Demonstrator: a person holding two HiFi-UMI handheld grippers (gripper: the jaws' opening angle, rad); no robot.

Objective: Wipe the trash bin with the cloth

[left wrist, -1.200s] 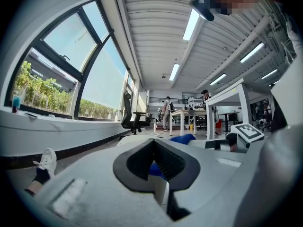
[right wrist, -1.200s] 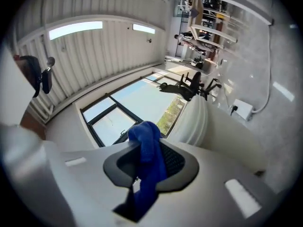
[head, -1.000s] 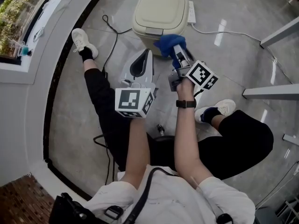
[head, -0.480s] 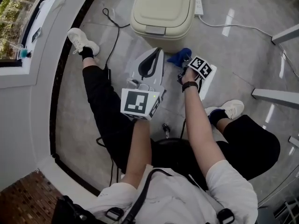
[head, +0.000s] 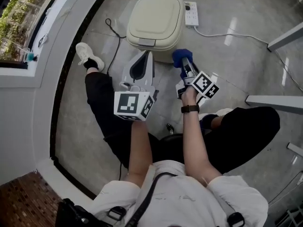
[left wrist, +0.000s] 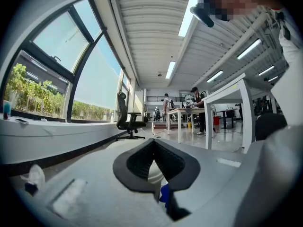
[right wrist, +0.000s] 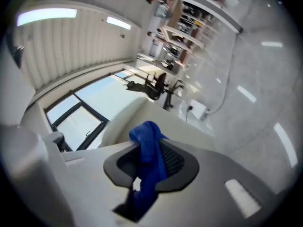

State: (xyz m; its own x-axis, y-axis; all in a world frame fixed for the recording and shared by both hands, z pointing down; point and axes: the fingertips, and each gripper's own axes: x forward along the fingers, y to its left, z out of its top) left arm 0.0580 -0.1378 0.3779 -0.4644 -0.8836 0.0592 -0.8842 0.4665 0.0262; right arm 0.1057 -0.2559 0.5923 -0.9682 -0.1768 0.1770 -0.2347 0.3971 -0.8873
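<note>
Firmly, the right gripper has its jaws pressed together on a blue cloth, and a bunch of the cloth stands out past the tips. The cloth is at the front wall of the cream trash bin, near the bin's right front corner and below the lid edge. Whether it really touches the wall I cannot tell; in the right gripper view the wall is directly behind it.

The left gripper holds nothing, and its jaws meet at the tips. It hovers in front of the bin, on the left of the cloth and slightly apart from the wall.

I judge that the wiping step is in hand, on the front side of the bin. The next move probably calls for pressing the cloth flat on the wall and drawing it sideways or up to the lid. The bin looks light and may slide, so the free gripper could steady it.

Behind the bin on the right lies a white power strip, and its white cable runs off to the right. A black cable lies on the left of the bin, close to the person's shoe. Nothing stands between the cloth and the bin.
</note>
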